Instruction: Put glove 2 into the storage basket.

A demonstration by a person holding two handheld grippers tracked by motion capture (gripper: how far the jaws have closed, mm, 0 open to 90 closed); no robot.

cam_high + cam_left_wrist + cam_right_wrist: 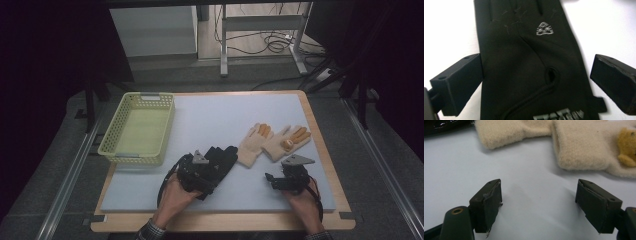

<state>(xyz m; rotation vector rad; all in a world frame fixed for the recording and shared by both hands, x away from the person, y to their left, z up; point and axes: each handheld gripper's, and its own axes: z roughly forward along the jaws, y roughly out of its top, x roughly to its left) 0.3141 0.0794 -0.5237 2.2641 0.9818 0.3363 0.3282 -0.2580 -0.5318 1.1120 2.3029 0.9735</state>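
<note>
Black, smooth fabric marks the glove [220,161] that lies flat on the pale blue mat [210,125] of the counter [320,135] in the high view, partly under the left gripper [200,172]. Right of it lie two cream gloves [272,141], fuzzy, with orange fingertips. The right gripper [287,180] rests on the mat just in front of them. A yellow-green plastic basket [137,129] with a perforated wall stands at the left edge of the mat.

From the left gripper view, the black glove [529,62] lies between the two blocky black fingers [456,82], which stand wide apart and released; they do not press the cloth. The glove shows a small grey logo, a hole near the cuff and a thin cord.

From the right gripper view, the fingers [486,202] are also spread and grasp nothing; bare mat [536,202] lies between them. Their pads look worn at the edges. Beyond them are the woolly cuffs of the cream gloves [579,147].
</note>
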